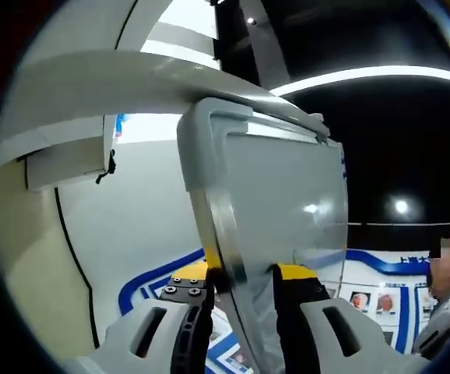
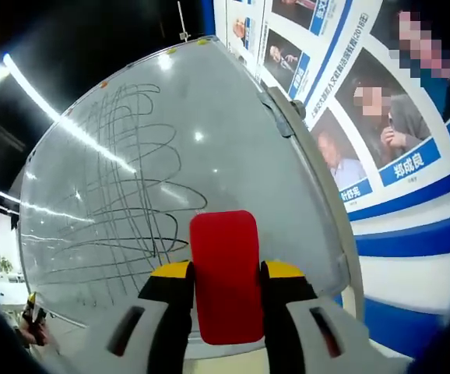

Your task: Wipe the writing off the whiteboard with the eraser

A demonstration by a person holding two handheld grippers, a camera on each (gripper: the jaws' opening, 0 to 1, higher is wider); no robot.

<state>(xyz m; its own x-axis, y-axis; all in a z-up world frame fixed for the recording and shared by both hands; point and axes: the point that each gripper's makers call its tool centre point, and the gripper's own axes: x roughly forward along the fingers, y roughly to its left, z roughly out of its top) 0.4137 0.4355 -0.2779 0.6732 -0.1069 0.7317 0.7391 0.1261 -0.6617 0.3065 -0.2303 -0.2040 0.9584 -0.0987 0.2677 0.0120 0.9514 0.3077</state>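
Right gripper view: right gripper (image 2: 226,292) fingers clamp red eraser (image 2: 225,273) at scribbled whiteboard (image 2: 131,179); left gripper (image 1: 244,292) pinches its frame.

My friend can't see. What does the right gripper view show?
The right gripper holds a red eraser in front of a whiteboard covered in dark scribbles. Posters hang on the wall beside it.

The whiteboard (image 2: 209,156) fills the centre and left of the right gripper view, its glossy surface covered in looping dark scribbles. The red, rounded eraser (image 2: 225,276) stands upright at bottom centre, clamped in the gripper (image 2: 226,292).
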